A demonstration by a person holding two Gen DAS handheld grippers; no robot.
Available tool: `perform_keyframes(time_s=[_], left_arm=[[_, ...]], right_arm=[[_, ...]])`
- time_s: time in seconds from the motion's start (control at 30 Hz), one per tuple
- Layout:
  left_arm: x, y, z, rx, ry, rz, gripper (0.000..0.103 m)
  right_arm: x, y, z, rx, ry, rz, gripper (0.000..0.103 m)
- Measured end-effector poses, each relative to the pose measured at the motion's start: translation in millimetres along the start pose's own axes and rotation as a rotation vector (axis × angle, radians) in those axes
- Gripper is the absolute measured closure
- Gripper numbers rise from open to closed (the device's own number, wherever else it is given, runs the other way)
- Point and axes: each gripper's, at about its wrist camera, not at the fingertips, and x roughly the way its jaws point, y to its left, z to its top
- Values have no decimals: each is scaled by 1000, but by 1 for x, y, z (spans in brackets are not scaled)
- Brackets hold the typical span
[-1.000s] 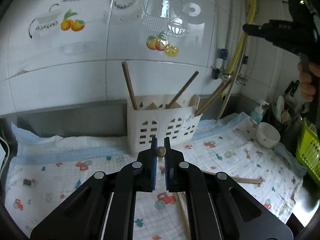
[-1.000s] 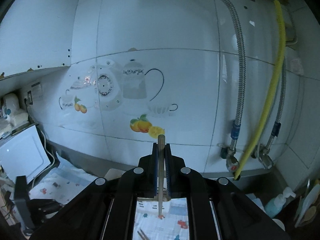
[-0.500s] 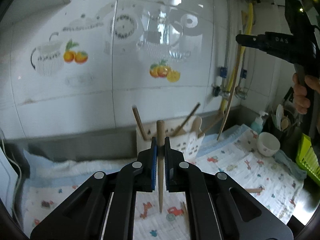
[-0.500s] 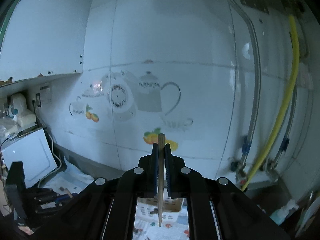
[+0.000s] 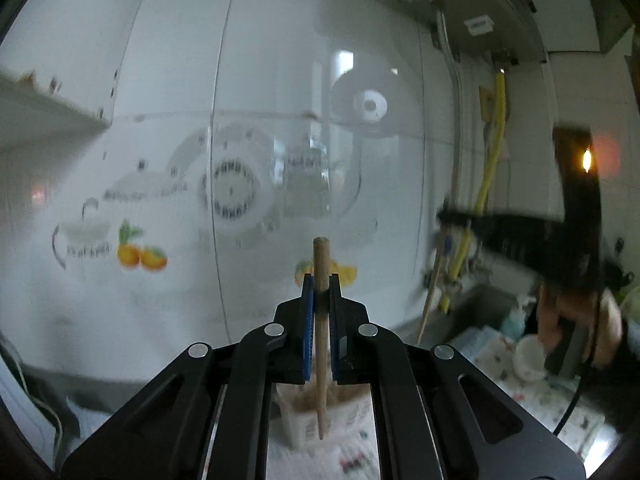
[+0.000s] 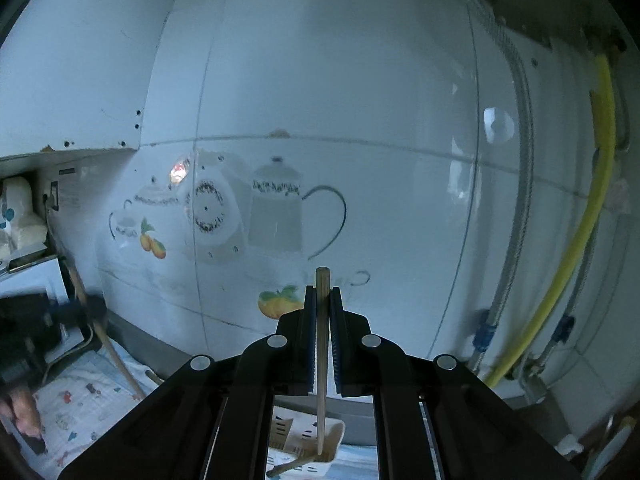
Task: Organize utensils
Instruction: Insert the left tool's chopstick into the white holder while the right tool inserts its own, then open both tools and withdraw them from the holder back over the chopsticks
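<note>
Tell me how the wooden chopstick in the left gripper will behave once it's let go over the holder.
The chopstick looks thin, straight and stiff, so it probably will not bend. Round and smooth, it may slip or roll if it misses. It hangs upright in the left gripper above the white holder, so it should drop in tip first.

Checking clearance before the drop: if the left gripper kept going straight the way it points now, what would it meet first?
Most likely the tiled wall. The left gripper, shut on a chopstick, points nearly level, above the white utensil holder. Depth is unclear in this blurred view.
</note>
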Motion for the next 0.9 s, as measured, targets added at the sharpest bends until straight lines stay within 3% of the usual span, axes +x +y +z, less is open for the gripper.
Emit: perform_keyframes(time_s=[0.23, 0.7, 0.77, 0.83, 0.9], left_arm=[[33, -4, 10, -4, -28, 27, 98], [85, 3, -41, -29, 140, 39, 95], [80, 2, -39, -24, 133, 41, 93], [68, 0, -35, -19, 115, 40, 79], [53, -2, -31, -15, 97, 48, 71]], right_arm=[[25, -8, -26, 19, 45, 18, 96], [33, -21, -72, 64, 140, 42, 94], [23, -23, -72, 76, 133, 43, 93], [7, -25, -72, 90, 125, 53, 88], [-9, -26, -73, 95, 116, 57, 86]])
